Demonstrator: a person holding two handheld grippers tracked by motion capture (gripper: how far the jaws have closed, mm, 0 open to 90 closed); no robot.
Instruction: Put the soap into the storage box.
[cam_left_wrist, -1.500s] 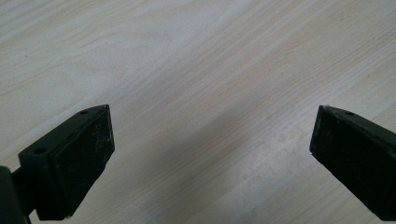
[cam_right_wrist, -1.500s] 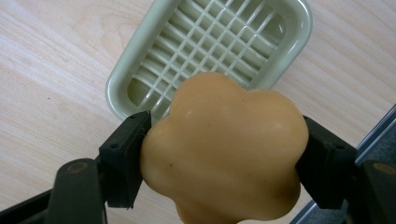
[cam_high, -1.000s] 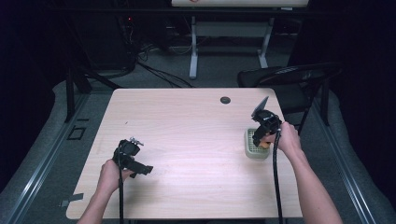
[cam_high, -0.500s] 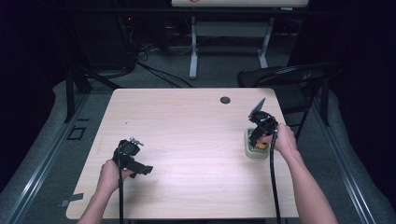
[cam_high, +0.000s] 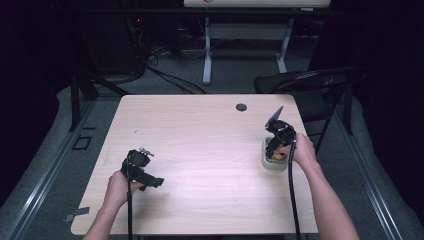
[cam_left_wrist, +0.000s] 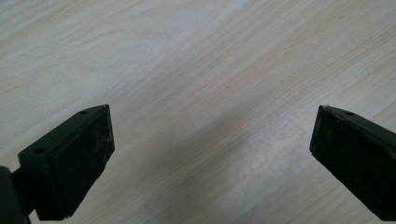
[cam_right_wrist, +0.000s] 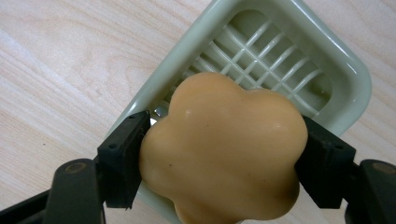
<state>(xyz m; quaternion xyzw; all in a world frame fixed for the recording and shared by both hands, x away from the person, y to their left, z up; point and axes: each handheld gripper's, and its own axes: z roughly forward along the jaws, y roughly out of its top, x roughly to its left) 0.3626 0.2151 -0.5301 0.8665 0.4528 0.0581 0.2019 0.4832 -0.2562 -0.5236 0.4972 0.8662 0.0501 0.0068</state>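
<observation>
Little has shifted since the earlier frames: the orange flower-shaped soap (cam_right_wrist: 224, 154) is kept clamped between the right gripper (cam_right_wrist: 223, 156) pads, just over the pale green soap dish (cam_right_wrist: 345, 70) near the table's (cam_high: 200, 130) right edge. Likely mid pick or place. The left gripper (cam_left_wrist: 210, 154) is held wide and empty near the front-left corner.

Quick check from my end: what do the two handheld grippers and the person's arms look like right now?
Both the left gripper and the right gripper are black, each with two blocky jaws carrying flat, scuffed pads. A black cable trails from each back along the forearm. The right one bears a grey three-cornered plate on top. No sleeves reach the forearms.
</observation>
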